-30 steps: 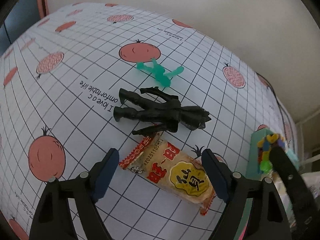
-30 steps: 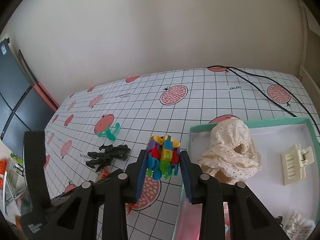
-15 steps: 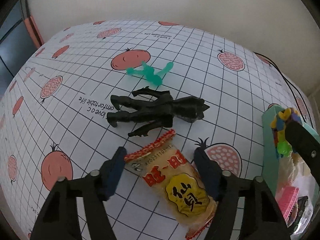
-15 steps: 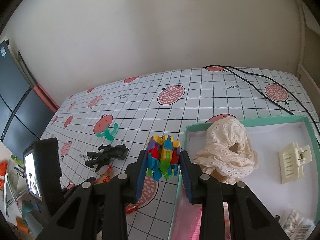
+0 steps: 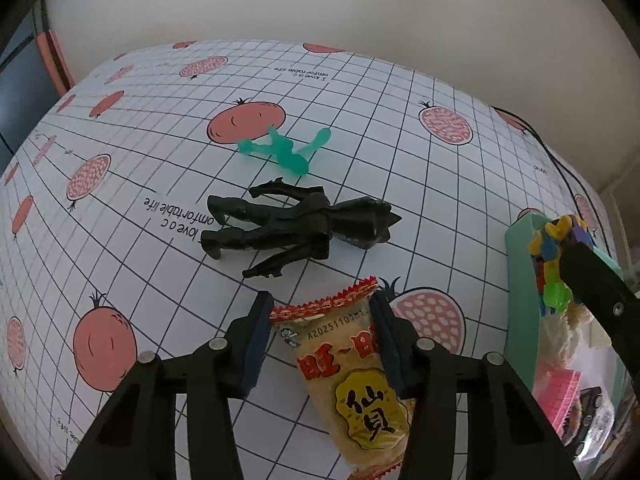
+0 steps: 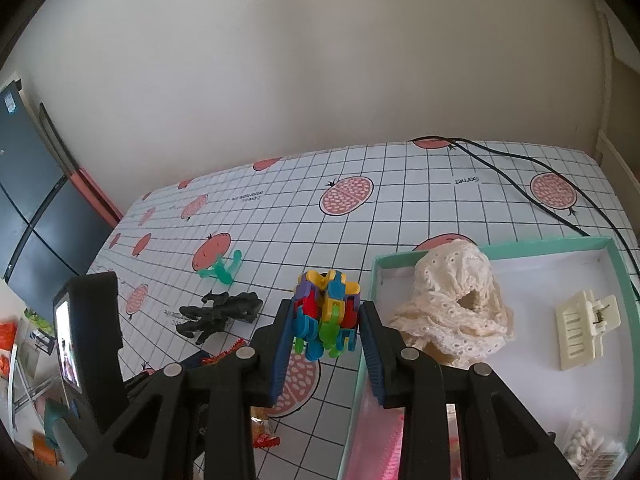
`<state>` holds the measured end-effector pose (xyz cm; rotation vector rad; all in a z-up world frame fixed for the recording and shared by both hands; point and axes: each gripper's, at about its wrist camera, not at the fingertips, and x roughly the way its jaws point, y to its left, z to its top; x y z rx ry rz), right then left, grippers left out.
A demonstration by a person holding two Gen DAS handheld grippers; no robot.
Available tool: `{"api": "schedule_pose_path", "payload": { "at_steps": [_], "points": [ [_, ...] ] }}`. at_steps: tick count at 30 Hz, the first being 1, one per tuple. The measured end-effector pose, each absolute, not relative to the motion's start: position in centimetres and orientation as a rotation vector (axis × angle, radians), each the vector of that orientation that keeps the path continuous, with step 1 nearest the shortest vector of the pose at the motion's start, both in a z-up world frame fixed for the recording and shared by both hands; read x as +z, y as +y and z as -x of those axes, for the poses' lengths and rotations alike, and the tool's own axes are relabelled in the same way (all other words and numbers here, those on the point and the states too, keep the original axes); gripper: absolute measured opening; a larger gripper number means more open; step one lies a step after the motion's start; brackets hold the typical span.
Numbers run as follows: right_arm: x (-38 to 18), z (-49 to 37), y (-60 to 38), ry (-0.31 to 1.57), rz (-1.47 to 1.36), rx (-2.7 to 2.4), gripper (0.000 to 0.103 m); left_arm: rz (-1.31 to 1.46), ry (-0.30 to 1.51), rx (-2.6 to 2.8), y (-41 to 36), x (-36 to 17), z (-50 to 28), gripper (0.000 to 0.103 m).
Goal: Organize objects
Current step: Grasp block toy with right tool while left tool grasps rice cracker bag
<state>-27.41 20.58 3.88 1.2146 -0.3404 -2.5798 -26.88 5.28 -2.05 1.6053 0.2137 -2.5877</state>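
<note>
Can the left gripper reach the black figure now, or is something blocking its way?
Probably not directly. The left gripper already has the snack packet between its fingers, and that packet lies between it and the black figure. Otherwise the tablecloth around the figure looks free.

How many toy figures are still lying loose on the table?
2: a green figure farthest out, and a black figure between it and the snack packet. Others may lie out of view.

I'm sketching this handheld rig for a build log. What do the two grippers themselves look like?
Both match: the left gripper and right gripper have matte black angular linkage arms with round silver pivot bolts, ending in two flat fingers faced with ribbed dark blue pads. In the right wrist view, the left unit carries a black block with a small lit screen. No sleeves or cables are visible.
</note>
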Motion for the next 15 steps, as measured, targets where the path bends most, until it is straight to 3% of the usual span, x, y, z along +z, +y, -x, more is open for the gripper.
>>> {"api": "schedule_pose_path", "payload": {
  "at_steps": [15],
  "points": [
    [6.9,26.4,22.9,-0.379,-1.106,-2.640,0.035,-1.494,0.347,-2.757,5.9,3.5,26.3,0.050]
  ]
}}
